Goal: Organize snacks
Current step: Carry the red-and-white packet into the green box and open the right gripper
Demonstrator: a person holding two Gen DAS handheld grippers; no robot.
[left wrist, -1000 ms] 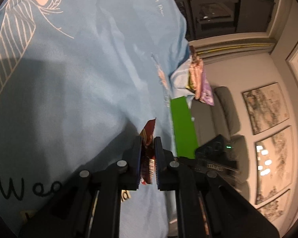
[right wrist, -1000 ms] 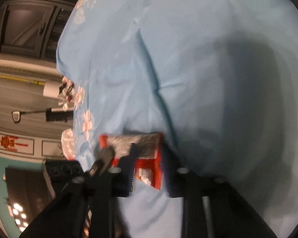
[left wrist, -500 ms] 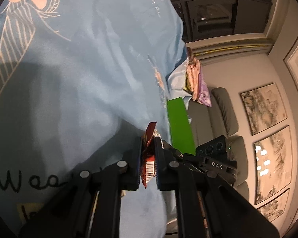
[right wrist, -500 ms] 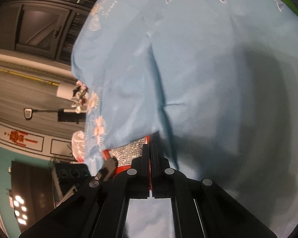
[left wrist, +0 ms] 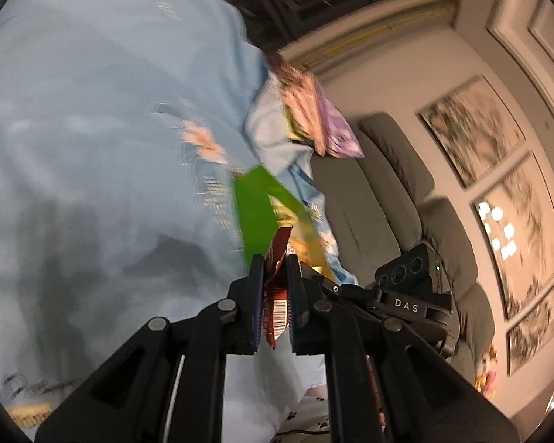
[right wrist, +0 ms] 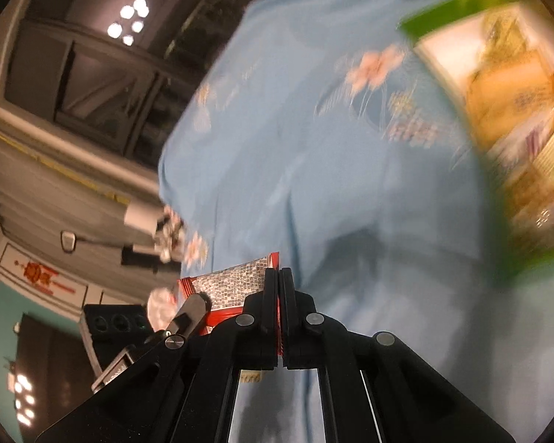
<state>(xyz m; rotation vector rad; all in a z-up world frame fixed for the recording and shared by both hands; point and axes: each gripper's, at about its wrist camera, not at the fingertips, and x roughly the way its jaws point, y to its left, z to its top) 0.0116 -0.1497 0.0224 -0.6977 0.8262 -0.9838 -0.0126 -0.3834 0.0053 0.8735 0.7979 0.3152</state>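
Note:
My left gripper (left wrist: 276, 258) is shut on a dark red snack packet (left wrist: 277, 295) with a barcode, held above the blue cloth (left wrist: 92, 129). Just beyond its tips stands a green box (left wrist: 256, 214) holding yellow packets. My right gripper (right wrist: 279, 273) is shut on the edge of a red and grey snack packet (right wrist: 232, 288), which sticks out to the left, lifted above the blue cloth (right wrist: 332, 184). The green box (right wrist: 506, 110) with yellowish packets inside shows blurred at the upper right of the right wrist view.
A pile of purple and pink snack bags (left wrist: 314, 110) lies on a fold of cloth at the table's far edge. A grey sofa (left wrist: 387, 192) and framed pictures (left wrist: 469, 129) lie beyond. A black camera unit (left wrist: 406, 269) stands near the sofa; another (right wrist: 110, 321) shows in the right view.
Both grippers have lifted their packets and swung toward the green box, which is now much nearer. The right gripper closed on the red and grey packet a second ago.

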